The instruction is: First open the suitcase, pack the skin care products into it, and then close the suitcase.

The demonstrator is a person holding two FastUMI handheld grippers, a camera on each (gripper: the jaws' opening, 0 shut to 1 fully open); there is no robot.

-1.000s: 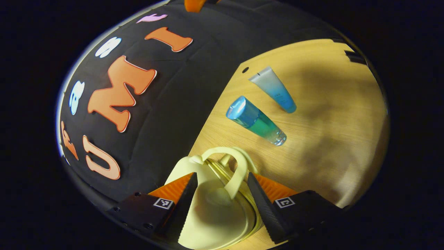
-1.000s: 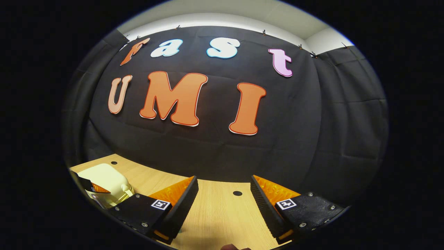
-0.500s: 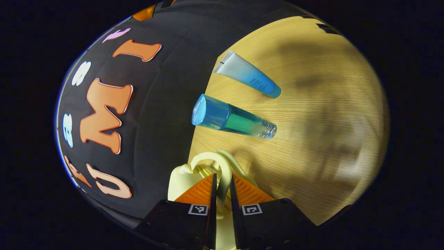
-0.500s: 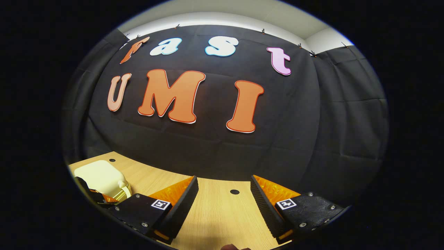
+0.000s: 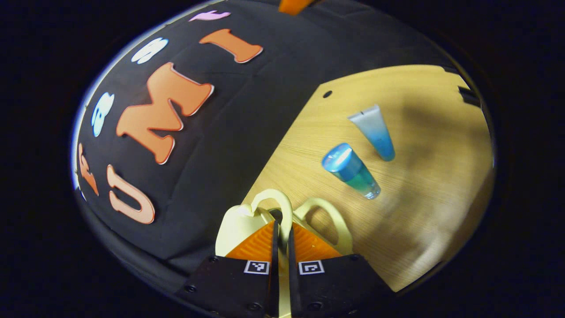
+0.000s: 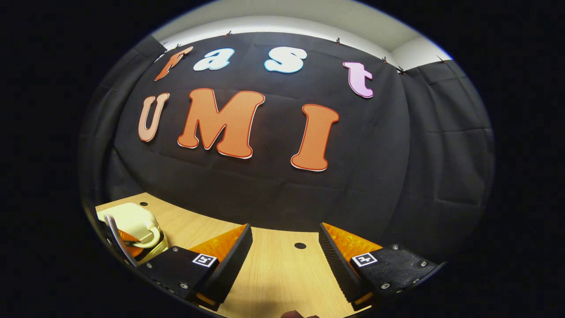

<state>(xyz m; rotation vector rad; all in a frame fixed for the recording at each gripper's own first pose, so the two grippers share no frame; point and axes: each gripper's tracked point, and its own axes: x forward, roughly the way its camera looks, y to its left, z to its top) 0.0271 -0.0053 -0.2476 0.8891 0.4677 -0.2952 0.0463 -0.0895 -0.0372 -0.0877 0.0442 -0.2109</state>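
Left tool [image 5: 281, 234] clamped on one looped handle [image 5: 278, 207] of pale yellow plastic suitcase [image 5: 236, 225]; right tool [image 6: 284, 247] wide open, holding nothing, above wooden desk [image 6: 273, 278].

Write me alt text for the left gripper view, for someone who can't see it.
The left tool is shut on one handle of a pale yellow suitcase, whose second handle stands apart. Beyond, on the wooden table, lie a blue bottle and a blue tube.

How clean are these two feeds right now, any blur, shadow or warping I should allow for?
Left gripper view: table streaked with motion blur lower right, soft shadows across it, bottle and tube fairly sharp. Right gripper view: sharp, evenly lit, fisheye bowing the table edge.
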